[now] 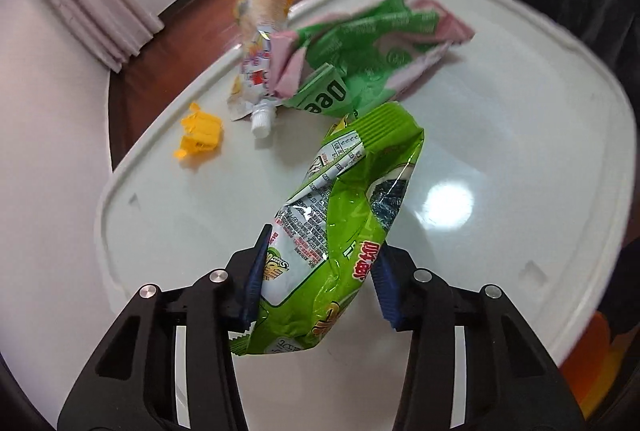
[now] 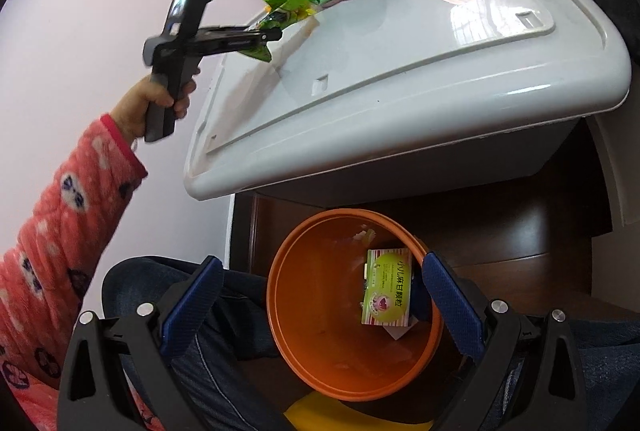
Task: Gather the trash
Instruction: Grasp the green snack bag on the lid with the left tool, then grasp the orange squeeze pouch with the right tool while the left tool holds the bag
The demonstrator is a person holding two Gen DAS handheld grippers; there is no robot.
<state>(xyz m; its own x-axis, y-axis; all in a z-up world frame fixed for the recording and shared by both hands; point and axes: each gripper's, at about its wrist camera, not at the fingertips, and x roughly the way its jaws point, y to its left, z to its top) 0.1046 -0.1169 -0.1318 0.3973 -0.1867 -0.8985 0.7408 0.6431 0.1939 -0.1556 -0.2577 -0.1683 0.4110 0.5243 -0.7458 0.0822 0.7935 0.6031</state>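
Observation:
My left gripper is shut on a bright green snack bag and holds it just above the white box lid. Behind it on the lid lie a green and pink wrapper, a crumpled squeeze pouch with a white cap and a small yellow wrapper. In the right wrist view my right gripper is open and empty over the orange bin, which holds a green and pink box. The left gripper with the green bag shows there above the lid.
The white lid tops a storage box standing above and behind the bin. A person's arm in a pink sleeve and knees in jeans are to the left of the bin. Dark wood floor lies to the right.

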